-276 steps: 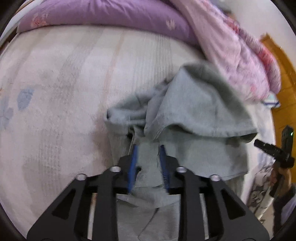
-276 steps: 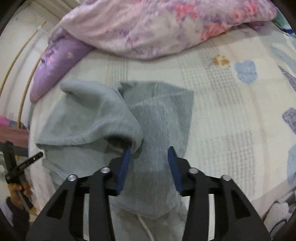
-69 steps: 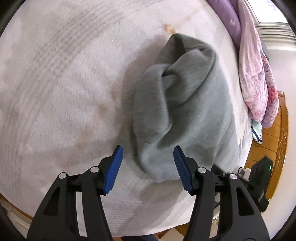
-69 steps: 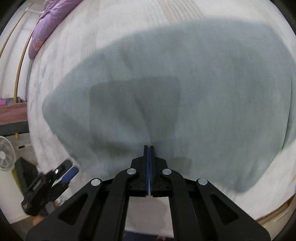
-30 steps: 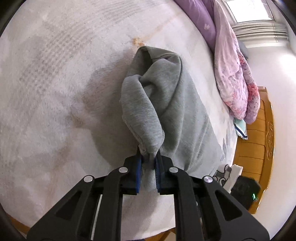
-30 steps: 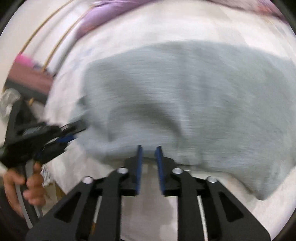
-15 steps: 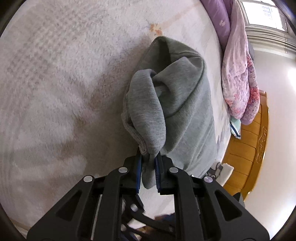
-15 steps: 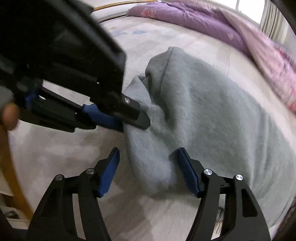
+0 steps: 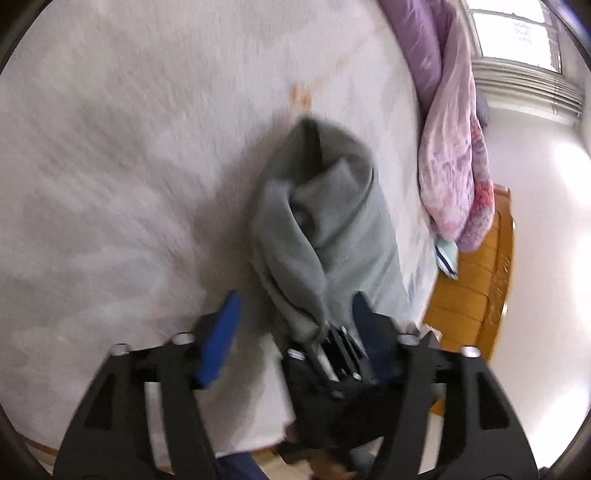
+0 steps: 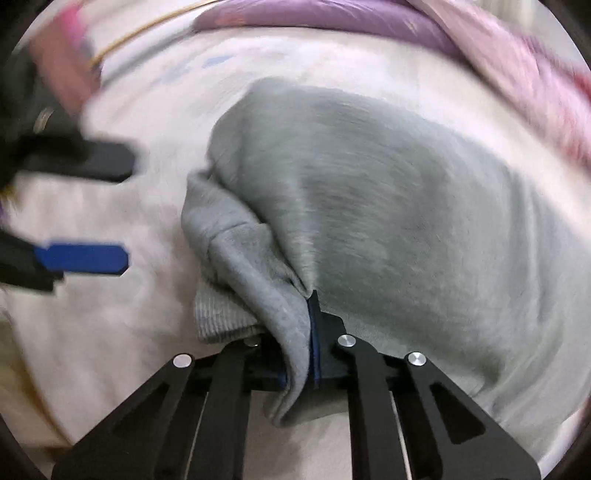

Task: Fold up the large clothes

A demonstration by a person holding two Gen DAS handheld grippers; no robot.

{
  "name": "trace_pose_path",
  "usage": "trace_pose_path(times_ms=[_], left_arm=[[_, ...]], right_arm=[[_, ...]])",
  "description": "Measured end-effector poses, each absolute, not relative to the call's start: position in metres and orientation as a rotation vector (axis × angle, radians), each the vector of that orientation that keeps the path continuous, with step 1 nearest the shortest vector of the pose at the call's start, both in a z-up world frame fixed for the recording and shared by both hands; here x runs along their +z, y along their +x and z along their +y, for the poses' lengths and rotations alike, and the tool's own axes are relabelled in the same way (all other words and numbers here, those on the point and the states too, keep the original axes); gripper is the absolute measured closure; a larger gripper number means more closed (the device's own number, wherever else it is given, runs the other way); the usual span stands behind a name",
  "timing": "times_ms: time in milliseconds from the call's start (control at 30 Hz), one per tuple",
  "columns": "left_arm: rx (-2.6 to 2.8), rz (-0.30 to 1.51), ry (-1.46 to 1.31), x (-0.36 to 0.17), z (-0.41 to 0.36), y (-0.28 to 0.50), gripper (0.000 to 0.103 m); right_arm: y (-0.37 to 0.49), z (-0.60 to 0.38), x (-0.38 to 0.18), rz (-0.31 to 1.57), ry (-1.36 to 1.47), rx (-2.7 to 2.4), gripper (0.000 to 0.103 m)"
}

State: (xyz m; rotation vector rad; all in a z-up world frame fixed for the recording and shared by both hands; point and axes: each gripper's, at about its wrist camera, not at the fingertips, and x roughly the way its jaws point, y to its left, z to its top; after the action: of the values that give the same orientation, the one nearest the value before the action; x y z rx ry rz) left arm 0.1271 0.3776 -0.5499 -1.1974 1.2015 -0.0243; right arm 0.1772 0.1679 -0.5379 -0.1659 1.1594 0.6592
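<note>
A grey sweatshirt (image 9: 332, 221) lies bunched on the pale bed cover (image 9: 129, 166), one corner pulled up toward me. My right gripper (image 10: 301, 325) is shut on that corner of the sweatshirt (image 10: 388, 206), with its ribbed hem (image 10: 221, 317) hanging to the left. In the left wrist view the right gripper (image 9: 332, 343) shows pinching the cloth between my left fingers. My left gripper (image 9: 291, 314) is open and straddles the corner without holding it. It also shows at the left of the right wrist view (image 10: 99, 206), jaws apart.
A pink and purple quilt (image 9: 454, 155) is heaped along the far side of the bed. A wooden bed frame (image 9: 480, 288) stands at the right, by the white wall. A window (image 9: 517, 33) is at the top right.
My left gripper has let go of the sweatshirt corner and opened wide. My right gripper has closed on that same corner, taking it over.
</note>
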Motion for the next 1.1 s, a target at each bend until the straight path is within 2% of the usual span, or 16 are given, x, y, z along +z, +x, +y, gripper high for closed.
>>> trace_pose_path(times_ms=[133, 333, 467, 667, 867, 1000, 1100], left_arm=[[0.111, 1.151, -1.185, -0.543, 0.393, 0.120, 0.037], [0.192, 1.204, -1.091, -0.539, 0.370, 0.131, 0.037], [0.137, 1.137, -1.017, -0.511, 0.327, 0.158, 0.036], [-0.082, 1.063, -0.858, -0.460, 0.228, 0.217, 0.036], [-0.255, 1.083, -0.783, -0.451, 0.137, 0.249, 0.021], [-0.300, 1.122, -0.669, -0.449, 0.088, 0.266, 0.020], [-0.362, 1.088, -0.767, -0.449, 0.079, 0.260, 0.020]], right_arm=[[0.192, 0.134, -0.522, 1.246, 0.150, 0.666, 0.096], [0.204, 0.076, -0.486, 1.255, 0.511, 0.674, 0.096], [0.209, 0.033, -0.468, 1.245, 0.764, 0.649, 0.096], [0.202, -0.087, -0.458, 1.177, 1.091, 0.535, 0.096], [0.183, -0.167, -0.472, 1.131, 1.270, 0.382, 0.097], [0.181, -0.193, -0.481, 1.143, 1.281, 0.296, 0.097], [0.172, -0.214, -0.501, 1.161, 1.340, 0.200, 0.097]])
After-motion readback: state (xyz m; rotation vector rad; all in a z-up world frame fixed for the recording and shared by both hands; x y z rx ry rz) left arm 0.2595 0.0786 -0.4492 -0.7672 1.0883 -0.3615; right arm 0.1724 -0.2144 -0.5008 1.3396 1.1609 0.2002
